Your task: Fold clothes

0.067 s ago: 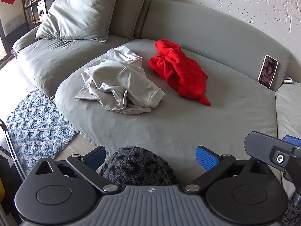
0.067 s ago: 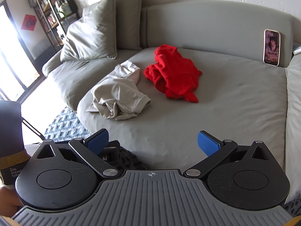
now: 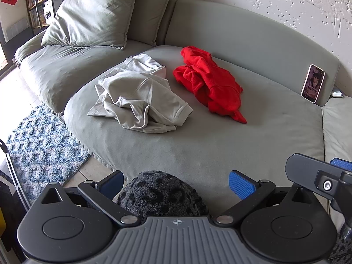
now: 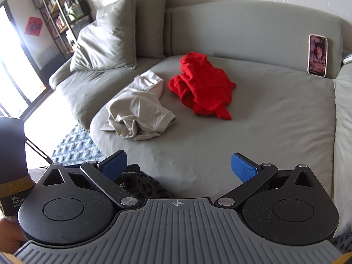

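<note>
Fingers of the left gripper (image 3: pixel 176 183) and right gripper (image 4: pixel 179 165) are held apart, empty, well short of the crumpled beige garment (image 3: pixel 140 101) and red garment (image 3: pixel 209 83) awaiting folding.

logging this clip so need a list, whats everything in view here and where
beige garment: 1, pale beige, crumpled on the sofa seat, left of the red one
red garment: 1, red, crumpled on the seat, nearer the backrest
sofa: 1, grey-green, fills most of both views
cushions: 2, grey-green, propped at the sofa's far left end
phone: 1, pale case, screen lit, upright against the backrest at right
rug: 1, blue patterned, on the floor left of the sofa
bookshelf: 1, dark frame, far left by the wall
left gripper: 1, black with blue fingers, open, holds nothing
right gripper: 1, black with blue fingers, open, holds nothing
</note>
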A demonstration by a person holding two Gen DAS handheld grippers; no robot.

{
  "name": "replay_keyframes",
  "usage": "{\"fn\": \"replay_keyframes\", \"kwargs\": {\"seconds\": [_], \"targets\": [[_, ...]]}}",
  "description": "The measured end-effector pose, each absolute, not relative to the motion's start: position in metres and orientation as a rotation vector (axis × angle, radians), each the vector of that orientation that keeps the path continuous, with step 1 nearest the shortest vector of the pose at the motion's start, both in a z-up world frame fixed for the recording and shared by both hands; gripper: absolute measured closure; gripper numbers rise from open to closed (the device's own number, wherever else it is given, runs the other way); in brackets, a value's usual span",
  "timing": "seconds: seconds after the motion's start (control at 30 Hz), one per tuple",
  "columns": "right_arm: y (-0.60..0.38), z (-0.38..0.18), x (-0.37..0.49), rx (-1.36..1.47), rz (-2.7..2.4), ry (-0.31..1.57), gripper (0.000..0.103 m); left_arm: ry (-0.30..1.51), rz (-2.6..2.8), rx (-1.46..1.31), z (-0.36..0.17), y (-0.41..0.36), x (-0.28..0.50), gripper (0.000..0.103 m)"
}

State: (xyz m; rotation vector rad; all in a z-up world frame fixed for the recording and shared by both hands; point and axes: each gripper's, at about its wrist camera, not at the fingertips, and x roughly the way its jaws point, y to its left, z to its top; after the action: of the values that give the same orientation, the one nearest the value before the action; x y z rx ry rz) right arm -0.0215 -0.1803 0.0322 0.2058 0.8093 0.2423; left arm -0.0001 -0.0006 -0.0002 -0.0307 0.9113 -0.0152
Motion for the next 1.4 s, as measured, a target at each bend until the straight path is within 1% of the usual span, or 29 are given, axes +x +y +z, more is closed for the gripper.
{"fn": "replay_keyframes", "kwargs": {"seconds": [1.4], "targets": [[-0.1823, 0.0324, -0.0198, 0.212, 0.241, 0.82, 0.0, 0.917, -0.017, -0.028, -0.0001, -0.0039, -0.0005, 0.001]]}}
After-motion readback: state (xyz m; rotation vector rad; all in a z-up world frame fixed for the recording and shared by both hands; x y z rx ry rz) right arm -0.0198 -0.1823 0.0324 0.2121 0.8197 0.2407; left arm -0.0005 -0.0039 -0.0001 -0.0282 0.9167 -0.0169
